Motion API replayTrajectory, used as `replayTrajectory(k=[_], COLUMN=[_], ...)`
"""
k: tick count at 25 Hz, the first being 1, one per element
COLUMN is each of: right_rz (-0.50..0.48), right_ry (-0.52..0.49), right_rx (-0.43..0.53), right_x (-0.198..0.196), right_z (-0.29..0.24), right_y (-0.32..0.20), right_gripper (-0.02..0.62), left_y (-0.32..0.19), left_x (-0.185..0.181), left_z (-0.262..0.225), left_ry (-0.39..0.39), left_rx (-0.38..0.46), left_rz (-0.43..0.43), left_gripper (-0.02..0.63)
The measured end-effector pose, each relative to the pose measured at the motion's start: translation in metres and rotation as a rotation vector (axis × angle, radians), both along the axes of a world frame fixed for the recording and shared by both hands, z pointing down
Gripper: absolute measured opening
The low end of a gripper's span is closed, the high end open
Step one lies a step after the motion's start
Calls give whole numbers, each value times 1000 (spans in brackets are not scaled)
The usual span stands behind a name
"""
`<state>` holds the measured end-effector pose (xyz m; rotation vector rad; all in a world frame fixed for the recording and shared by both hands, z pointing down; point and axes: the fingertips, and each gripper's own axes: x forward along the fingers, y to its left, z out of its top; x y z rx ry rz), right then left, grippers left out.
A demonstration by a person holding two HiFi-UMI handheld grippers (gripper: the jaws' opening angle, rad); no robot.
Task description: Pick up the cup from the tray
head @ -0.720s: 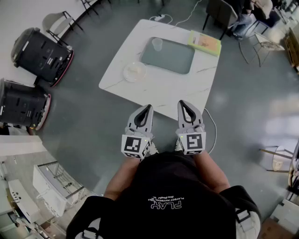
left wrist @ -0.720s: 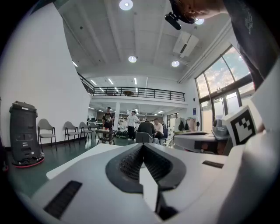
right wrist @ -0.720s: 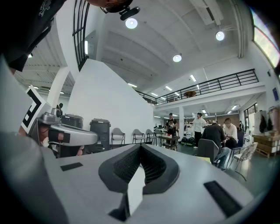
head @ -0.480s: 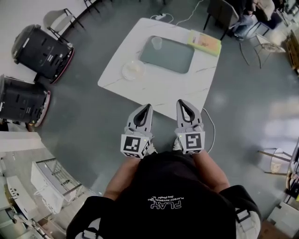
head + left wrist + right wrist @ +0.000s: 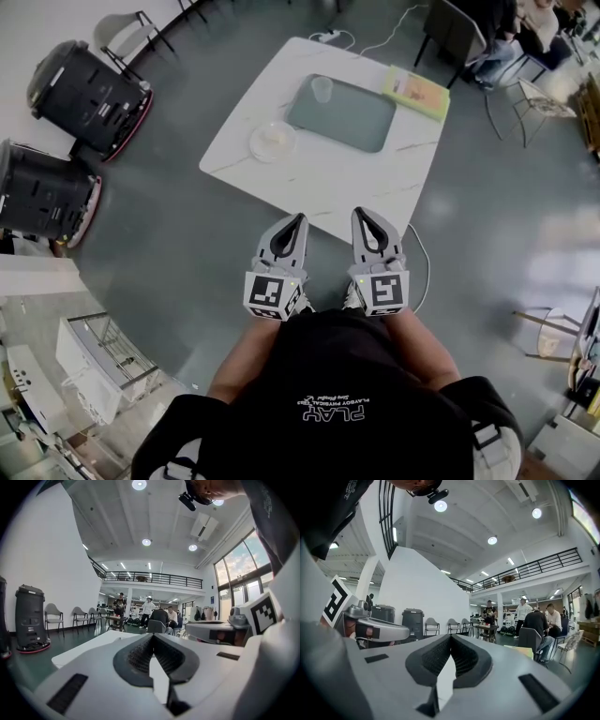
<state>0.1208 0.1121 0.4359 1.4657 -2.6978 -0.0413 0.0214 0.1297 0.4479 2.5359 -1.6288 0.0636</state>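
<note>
A clear plastic cup (image 5: 322,89) stands upright at the far left corner of a dark grey tray (image 5: 352,122) on a white marble table (image 5: 319,178). Both grippers are held close to the person's body, short of the table's near edge and far from the cup. My left gripper (image 5: 297,219) is shut with nothing in it, its jaws meeting at the tips (image 5: 152,635). My right gripper (image 5: 361,214) is also shut and empty, tips together (image 5: 450,637). The two grippers sit side by side, pointing toward the table.
A clear plate (image 5: 273,141) lies on the table left of the tray. A yellow-green book (image 5: 415,91) rests at the far right corner. Two black machines (image 5: 89,94) stand on the floor at left. Chairs (image 5: 539,98) and a seated person are at far right. A cable (image 5: 422,272) runs across the floor.
The view has shifted slightly: the table and tray sit a little farther right and lower in the picture. Both grippers stay shut in the same pose.
</note>
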Motion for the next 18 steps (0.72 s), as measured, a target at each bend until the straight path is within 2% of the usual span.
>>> replayTrajectory(k=[4,7,13,18], right_rz=[-1,25,44,96], right_ry=[13,45,45,32], right_rx=[7,-27,-27,-44], right_x=[-11,-19,-54,-73], right_z=[2,5,11,20], right_y=[-3,-6,-6,-1], right_gripper=[9,9,9,9], left_y=[-1,-2,-6,-2], left_x=[-8,-18,-55,-82], left_z=[2,4,6,5], left_ry=[2,4,5,18], left_rx=[3,1,-15,-11], left_rz=[4,13,39,57], left_gripper=[8,8,8,8])
